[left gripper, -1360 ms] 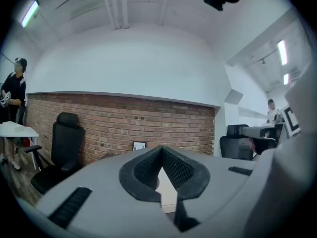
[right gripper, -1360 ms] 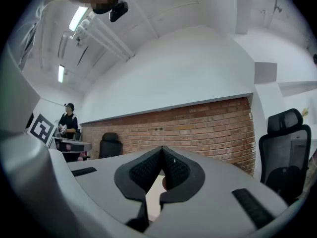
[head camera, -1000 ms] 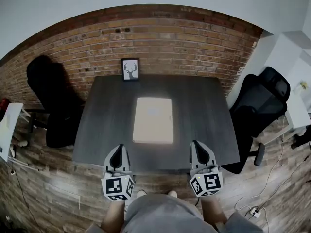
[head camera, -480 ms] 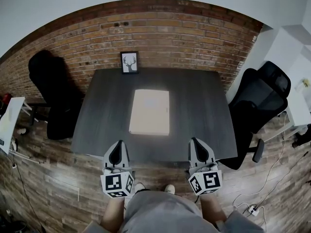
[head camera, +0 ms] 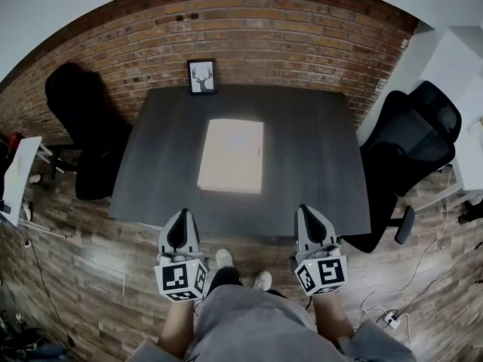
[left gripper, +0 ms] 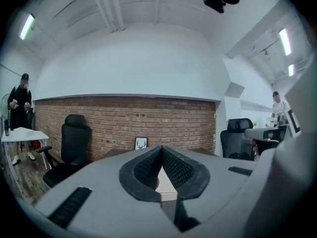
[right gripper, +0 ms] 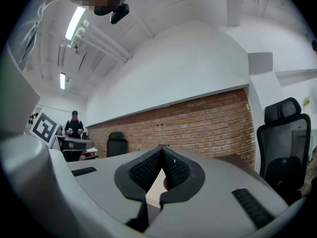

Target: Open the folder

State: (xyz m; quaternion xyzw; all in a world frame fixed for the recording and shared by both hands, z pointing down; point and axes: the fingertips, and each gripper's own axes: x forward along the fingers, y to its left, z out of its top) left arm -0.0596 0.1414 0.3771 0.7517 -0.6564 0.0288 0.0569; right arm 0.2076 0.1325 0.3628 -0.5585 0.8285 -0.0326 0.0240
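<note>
A closed cream folder (head camera: 232,155) lies flat in the middle of the dark table (head camera: 309,164). Both grippers hover at the table's near edge, well short of the folder. My left gripper (head camera: 179,219) sits at the lower left with its jaws shut and nothing in them. My right gripper (head camera: 309,214) is level with it at the lower right, also shut and empty. In the left gripper view the tips (left gripper: 161,148) meet, with a sliver of the folder (left gripper: 165,184) showing behind them. In the right gripper view the tips (right gripper: 161,148) meet the same way.
A small framed deer picture (head camera: 201,76) leans against the brick wall at the table's far edge. Black office chairs stand at the left (head camera: 79,130) and right (head camera: 411,153) of the table. A white desk (head camera: 15,178) is at far left; cables (head camera: 392,319) trail on the wooden floor.
The table and folder have slid up and away in the head view as the person stepped back a little; both grippers stayed shut and side by side.
</note>
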